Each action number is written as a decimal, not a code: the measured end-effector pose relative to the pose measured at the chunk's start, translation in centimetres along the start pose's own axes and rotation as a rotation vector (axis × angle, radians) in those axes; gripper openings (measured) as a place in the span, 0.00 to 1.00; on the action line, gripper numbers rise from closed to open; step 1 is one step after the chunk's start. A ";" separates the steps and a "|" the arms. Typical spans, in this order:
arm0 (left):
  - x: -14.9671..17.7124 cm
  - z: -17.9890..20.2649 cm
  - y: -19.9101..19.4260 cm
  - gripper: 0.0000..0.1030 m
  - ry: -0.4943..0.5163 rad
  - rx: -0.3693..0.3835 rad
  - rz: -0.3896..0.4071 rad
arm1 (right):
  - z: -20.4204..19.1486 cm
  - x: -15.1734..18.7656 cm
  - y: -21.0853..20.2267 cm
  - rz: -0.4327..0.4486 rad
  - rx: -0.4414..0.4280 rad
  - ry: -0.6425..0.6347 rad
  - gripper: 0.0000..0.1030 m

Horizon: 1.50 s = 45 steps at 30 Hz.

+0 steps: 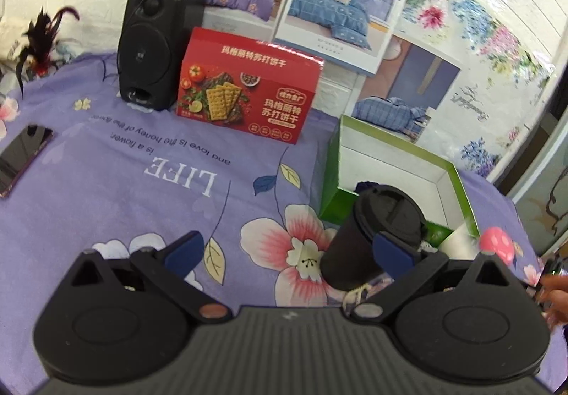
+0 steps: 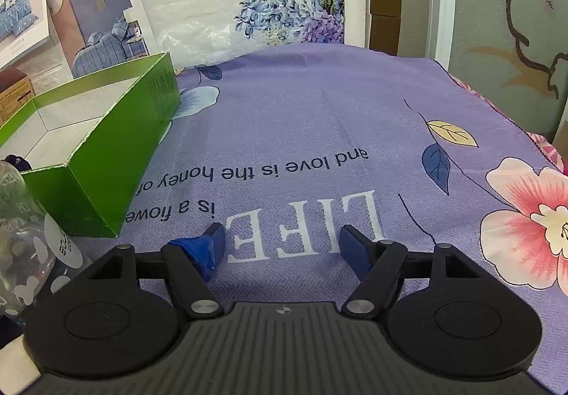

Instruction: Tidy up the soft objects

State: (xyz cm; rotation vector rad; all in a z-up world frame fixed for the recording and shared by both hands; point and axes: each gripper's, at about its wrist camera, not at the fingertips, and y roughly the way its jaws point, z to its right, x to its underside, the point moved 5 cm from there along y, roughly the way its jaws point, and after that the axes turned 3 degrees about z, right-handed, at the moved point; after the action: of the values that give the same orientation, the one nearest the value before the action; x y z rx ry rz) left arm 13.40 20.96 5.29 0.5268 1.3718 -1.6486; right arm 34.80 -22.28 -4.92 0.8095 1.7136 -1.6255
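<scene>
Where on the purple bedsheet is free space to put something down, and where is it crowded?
Free: the purple floral bedsheet right of the open green cardboard box, and the stretch between the dark phone and red cracker box. Crowded: beside the green box, where the black lidded cup stands.

The left tool (image 1: 289,249) hangs wide open above the purple floral sheet (image 1: 106,189). A black lidded cup (image 1: 369,235) leans beside the green box (image 1: 451,178); a red cracker box (image 1: 248,86) stands touching the black speaker (image 1: 152,47).
</scene>
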 end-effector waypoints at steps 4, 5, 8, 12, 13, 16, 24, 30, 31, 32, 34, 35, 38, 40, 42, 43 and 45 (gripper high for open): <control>0.6 1.9 -0.9 0.97 0.042 0.005 0.022 | 0.0 0.0 0.0 0.000 0.000 0.000 0.57; 0.7 2.5 -0.8 0.97 0.047 0.009 0.014 | 0.0 0.0 0.0 0.000 0.000 0.000 0.57; 1.3 4.5 -0.8 0.97 0.083 -0.005 -0.011 | 0.0 -0.1 0.0 -0.001 0.000 0.000 0.57; 2.0 6.5 -1.2 0.97 0.185 -0.151 0.020 | -0.1 0.0 0.0 -0.001 0.000 -0.002 0.58; 2.2 6.7 -1.3 0.97 0.208 -0.186 0.027 | -0.2 0.0 0.0 -0.001 0.001 -0.004 0.58; 2.6 7.1 -1.0 0.97 0.248 -0.247 0.022 | -0.3 0.1 0.0 -0.001 -0.001 0.003 0.58; 3.8 7.9 0.2 0.97 0.257 -0.280 -0.012 | -0.4 0.1 0.1 -0.002 0.021 -0.018 0.60; 4.4 8.2 0.6 0.97 0.263 -0.304 -0.030 | -0.4 0.2 0.1 -0.006 0.004 -0.003 0.63; 4.3 8.2 0.5 0.97 0.262 -0.312 -0.021 | -0.5 0.2 0.2 -0.007 0.005 -0.012 0.63; 4.3 8.1 0.5 0.97 0.261 -0.321 -0.011 | -0.4 0.2 0.0 -0.006 0.001 -0.007 0.63; 4.2 8.0 0.4 0.97 0.260 -0.329 0.001 | 0.0 -0.1 -0.7 -0.009 -0.005 0.023 0.63; 4.1 7.9 0.3 0.97 0.257 -0.328 0.002 | 0.1 -0.4 -1.6 0.007 -0.006 0.040 0.63; 4.0 7.9 0.4 0.97 0.244 -0.309 0.000 | 0.0 -1.7 -6.5 0.128 -0.028 0.075 0.63; 4.1 8.0 0.4 0.97 0.234 -0.289 -0.006 | -0.8 -2.2 -10.0 0.181 -0.029 0.065 0.63; 4.3 8.2 0.5 0.97 0.227 -0.277 -0.016 | -2.1 -2.2 -13.1 0.211 -0.055 0.053 0.63; 4.4 8.3 0.5 0.97 0.229 -0.271 -0.016 | -2.8 -2.1 -14.4 0.215 -0.063 0.058 0.63; 4.6 8.6 0.3 0.97 0.235 -0.264 -0.015 | -4.4 -1.4 -16.7 0.218 -0.098 0.067 0.63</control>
State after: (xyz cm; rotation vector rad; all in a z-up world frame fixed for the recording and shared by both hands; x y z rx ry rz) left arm 13.18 11.28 4.01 0.5683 1.7393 -1.4209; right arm 22.31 -18.66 6.54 0.9751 1.6724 -1.3725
